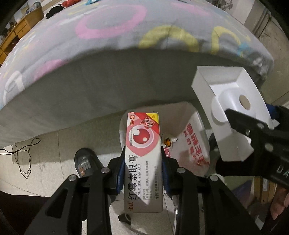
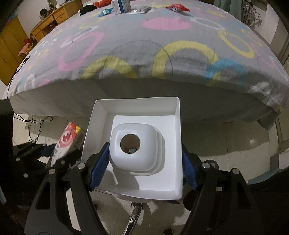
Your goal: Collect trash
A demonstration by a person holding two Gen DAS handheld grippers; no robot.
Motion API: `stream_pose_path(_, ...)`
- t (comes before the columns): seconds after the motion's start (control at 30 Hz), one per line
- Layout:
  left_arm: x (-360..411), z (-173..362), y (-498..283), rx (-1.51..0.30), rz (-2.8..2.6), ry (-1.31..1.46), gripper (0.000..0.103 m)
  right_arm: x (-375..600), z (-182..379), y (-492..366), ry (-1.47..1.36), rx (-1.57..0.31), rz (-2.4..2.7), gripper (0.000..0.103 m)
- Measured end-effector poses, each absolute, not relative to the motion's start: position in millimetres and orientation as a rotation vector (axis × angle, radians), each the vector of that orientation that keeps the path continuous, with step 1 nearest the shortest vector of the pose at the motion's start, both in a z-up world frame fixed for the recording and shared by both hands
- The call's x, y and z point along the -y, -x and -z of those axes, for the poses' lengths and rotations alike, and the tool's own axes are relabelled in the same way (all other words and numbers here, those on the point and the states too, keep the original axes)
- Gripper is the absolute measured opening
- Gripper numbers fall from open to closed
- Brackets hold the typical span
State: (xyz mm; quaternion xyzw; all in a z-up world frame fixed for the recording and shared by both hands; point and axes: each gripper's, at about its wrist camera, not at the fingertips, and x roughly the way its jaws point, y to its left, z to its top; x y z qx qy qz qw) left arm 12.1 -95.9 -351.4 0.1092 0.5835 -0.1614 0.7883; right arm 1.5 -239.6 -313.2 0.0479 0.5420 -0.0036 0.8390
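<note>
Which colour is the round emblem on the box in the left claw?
Red, on the ointment box; the left wrist view shows it best.

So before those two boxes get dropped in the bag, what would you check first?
1. Left gripper shut on the ointment box: ok.
2. Right gripper shut on the white tray: ok.
3. Trash bag mouth open: ok.
4. Ointment box over the bag opening: ok, it appears to hang above the mouth.
5. White tray over the opening: cannot tell; it seems off to the side.
6. More trash left on the bed: not ok, a snack wrapper lies at its far end.
</note>
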Motion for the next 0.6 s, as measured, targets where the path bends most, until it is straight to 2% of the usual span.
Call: stream_pose_path(0.6,101.8,384.4,-16.4,-1.310,0.387,-0.291,0.033,232.9,352.3,-25.5,-0.115,-1.244,0.029,0.071)
